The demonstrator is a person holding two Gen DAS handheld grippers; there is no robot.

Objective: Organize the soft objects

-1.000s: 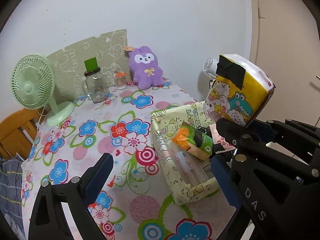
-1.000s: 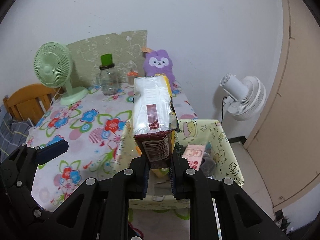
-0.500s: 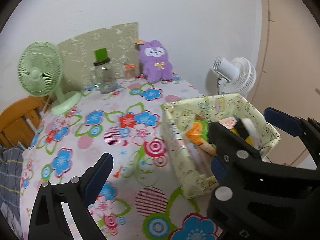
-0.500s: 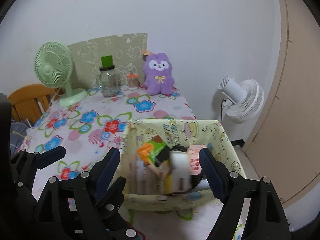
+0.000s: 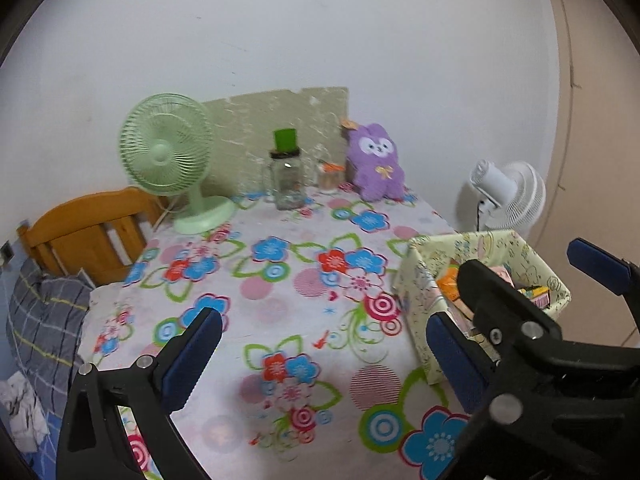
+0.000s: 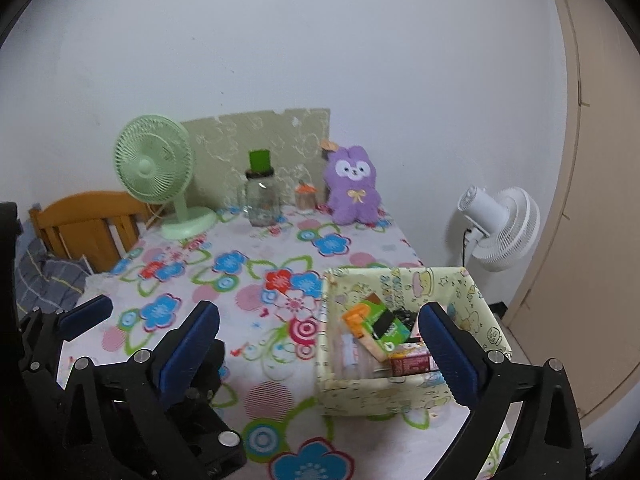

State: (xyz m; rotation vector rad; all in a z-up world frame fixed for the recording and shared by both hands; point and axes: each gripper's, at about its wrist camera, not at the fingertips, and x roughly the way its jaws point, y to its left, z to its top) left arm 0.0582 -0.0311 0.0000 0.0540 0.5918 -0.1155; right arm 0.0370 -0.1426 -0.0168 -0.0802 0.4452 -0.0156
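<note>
A pale yellow patterned fabric box (image 6: 400, 396) stands at the table's near right corner. It holds an orange and green packet (image 6: 372, 320) and a yellow tissue pack (image 6: 412, 362) lying with its dark red end showing. My right gripper (image 6: 320, 344) hangs just before the box; its jaws are opening wide and nothing is between them. Beside it on the left, my left gripper (image 5: 320, 356) is open and empty over the flowered tablecloth, with the box (image 5: 420, 300) to its right. A purple plush bunny (image 6: 352, 192) (image 5: 374, 168) sits upright at the table's far edge.
At the back of the table stand a green desk fan (image 5: 164, 156), a glass jar with a green lid (image 5: 286, 184) and a small jar (image 6: 306, 196). A white fan (image 6: 500, 232) stands by the wall beyond the table's right edge. A wooden chair (image 5: 92, 232) and bedding lie left.
The right gripper opened and let go of the tissue pack, which now lies in the box. Both grippers drew back and rose a little from the box.
</note>
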